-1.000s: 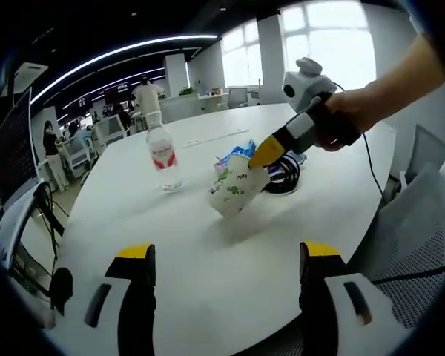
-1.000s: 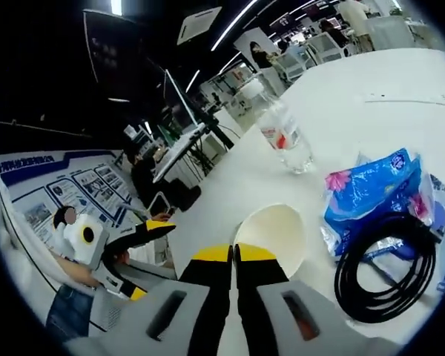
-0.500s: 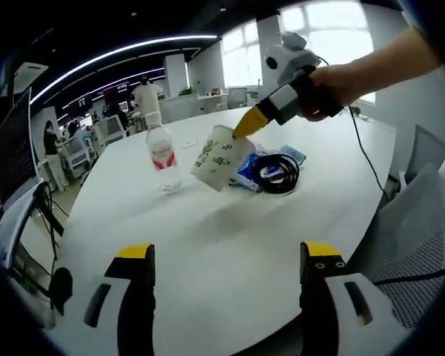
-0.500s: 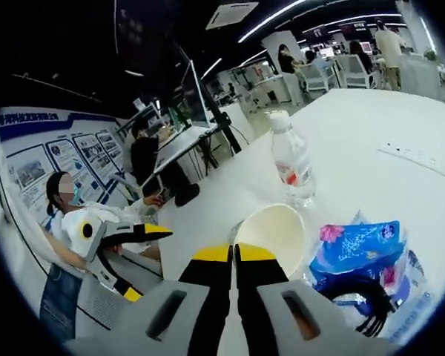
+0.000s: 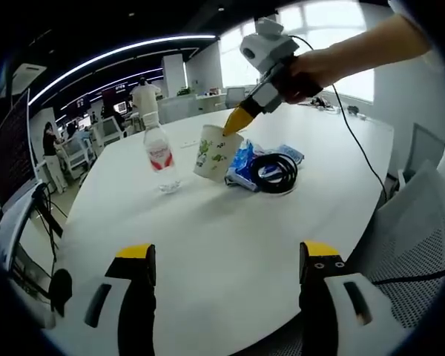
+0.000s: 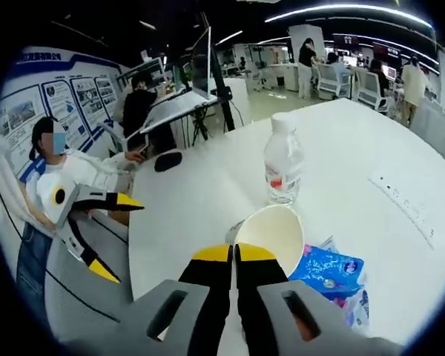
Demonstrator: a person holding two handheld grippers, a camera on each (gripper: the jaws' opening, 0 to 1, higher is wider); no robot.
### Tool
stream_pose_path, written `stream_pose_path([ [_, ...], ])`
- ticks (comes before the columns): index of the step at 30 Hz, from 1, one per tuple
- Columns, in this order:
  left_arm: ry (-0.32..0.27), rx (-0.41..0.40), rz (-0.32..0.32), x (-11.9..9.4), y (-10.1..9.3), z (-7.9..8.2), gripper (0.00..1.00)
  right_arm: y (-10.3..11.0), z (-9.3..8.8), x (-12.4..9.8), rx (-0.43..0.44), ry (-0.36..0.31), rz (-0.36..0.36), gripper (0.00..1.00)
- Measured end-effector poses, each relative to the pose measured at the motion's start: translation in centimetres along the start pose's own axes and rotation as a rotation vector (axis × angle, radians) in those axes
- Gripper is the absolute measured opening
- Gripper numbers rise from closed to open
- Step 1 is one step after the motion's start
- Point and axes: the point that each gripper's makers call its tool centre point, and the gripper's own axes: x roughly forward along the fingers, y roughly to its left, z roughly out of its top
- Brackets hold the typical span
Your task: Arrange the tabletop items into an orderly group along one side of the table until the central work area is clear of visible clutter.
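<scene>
Right tool [image 6: 234, 256] gripping cup [image 6: 271, 231] rim, beside bottle [image 6: 282, 163]

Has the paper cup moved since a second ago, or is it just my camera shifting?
Yes. In the left gripper view the paper cup, gripped by the right gripper, has gone from tilted before the black cable coil to upright beside the water bottle.

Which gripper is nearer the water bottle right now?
Right. The right gripper, shut on the paper cup, is just beside the water bottle. The left gripper hangs open at the near table edge, well back from it.
</scene>
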Motion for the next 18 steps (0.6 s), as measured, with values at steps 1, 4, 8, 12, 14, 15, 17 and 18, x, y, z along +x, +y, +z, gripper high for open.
stream_pose_path([
  [1,0.004,0.005,-0.003,0.0,-0.1,-0.1,0.81,0.0,0.2,0.2,-0.008,-0.005,0.003,0.00],
  [4,0.005,0.009,-0.006,0.1,-0.1,-0.1,0.81,-0.3,1.0,0.7,-0.046,0.004,-0.002,0.00],
  [8,0.004,0.005,-0.003,0.1,-0.1,-0.1,0.81,-1.3,1.1,1.3,-0.126,0.075,-0.061,0.00],
  [12,0.017,0.017,-0.006,0.2,-0.2,-0.4,0.80,-2.3,1.7,2.0,-0.137,0.096,-0.076,0.00],
  [14,0.015,0.018,-0.006,0.1,-0.2,-0.3,0.80,-2.9,1.8,2.4,-0.148,0.116,-0.087,0.00],
  [15,0.012,0.016,-0.005,0.1,-0.1,-0.3,0.80,-3.3,1.9,2.6,-0.156,0.127,-0.093,0.00],
  [17,0.011,0.014,-0.004,0.1,-0.1,-0.3,0.80,-3.8,2.1,2.8,-0.156,0.137,-0.099,0.00],
  [18,0.010,0.014,-0.003,0.1,-0.1,-0.2,0.80,-4.0,2.2,2.9,-0.154,0.141,-0.101,0.00],
])
